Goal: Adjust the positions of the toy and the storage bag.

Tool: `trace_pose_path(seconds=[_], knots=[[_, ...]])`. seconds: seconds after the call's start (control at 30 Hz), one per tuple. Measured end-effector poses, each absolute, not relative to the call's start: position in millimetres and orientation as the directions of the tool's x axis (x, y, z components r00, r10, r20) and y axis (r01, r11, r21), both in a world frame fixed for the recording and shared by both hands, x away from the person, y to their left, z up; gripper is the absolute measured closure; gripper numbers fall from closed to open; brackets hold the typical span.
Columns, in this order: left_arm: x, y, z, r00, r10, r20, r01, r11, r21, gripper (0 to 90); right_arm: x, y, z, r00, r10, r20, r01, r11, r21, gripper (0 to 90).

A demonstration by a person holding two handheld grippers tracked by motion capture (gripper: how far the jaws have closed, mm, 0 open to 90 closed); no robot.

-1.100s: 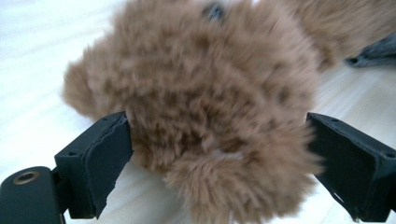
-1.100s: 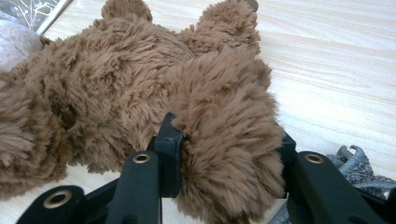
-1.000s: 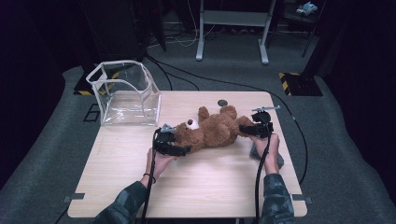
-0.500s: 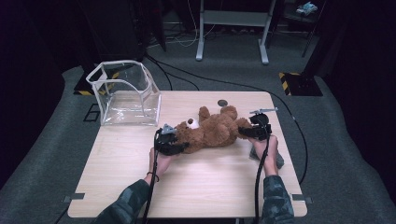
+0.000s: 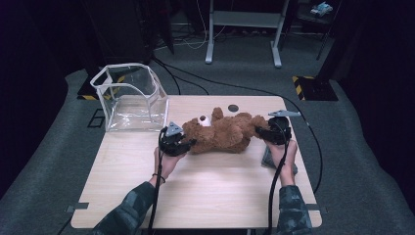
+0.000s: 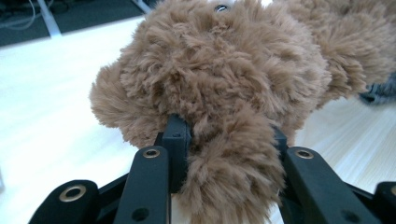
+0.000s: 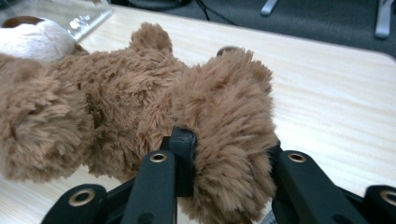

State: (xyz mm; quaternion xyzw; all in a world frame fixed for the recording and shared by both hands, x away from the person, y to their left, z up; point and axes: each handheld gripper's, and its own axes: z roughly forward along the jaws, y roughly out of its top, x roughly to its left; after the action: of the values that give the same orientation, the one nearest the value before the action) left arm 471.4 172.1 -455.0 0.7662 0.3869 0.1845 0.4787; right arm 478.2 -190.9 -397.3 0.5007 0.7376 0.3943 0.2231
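1. Brown plush fills both grips: my left tool [image 5: 185,145] has just been closing and pinches a tuft at the head end of the teddy bear [image 5: 225,132]; my right tool [image 5: 262,133] has just been closing on a limb at its 3 o'clock end.
2. It lies mid-counter [image 5: 205,196], the clear bin [image 5: 128,98] at its 10 o'clock.
3. Grasping looks done; I judge lifting and carrying to the bin remain.
4. Fur buries my pads, so grip depth is unclear. I cannot tell whether the bear has left the wood, nor what the grey thing [image 5: 270,157] under my right hand is.
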Motion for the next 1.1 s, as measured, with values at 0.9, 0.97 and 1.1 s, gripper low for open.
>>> trace_pose_path(seconds=[0.9, 0.97, 1.1], knots=[[512, 196, -430, 0.702, 0.712, -0.027, 0.369, -0.331, 0.869, 67.4, 407, -151, -354, -0.42, 0.907, -0.034, 0.443, 0.238, 0.864, 69.3], [514, 197, -438, 0.704, 0.71, -0.017, 0.372, -0.349, 0.86, 67.3, 400, -144, -360, -0.427, 0.904, -0.038, 0.446, 0.247, 0.86, 69.2], [516, 199, -454, 0.708, 0.706, -0.014, 0.401, -0.386, 0.831, 67.0, 395, -136, -381, -0.444, 0.895, -0.047, 0.479, 0.281, 0.832, 69.0]])
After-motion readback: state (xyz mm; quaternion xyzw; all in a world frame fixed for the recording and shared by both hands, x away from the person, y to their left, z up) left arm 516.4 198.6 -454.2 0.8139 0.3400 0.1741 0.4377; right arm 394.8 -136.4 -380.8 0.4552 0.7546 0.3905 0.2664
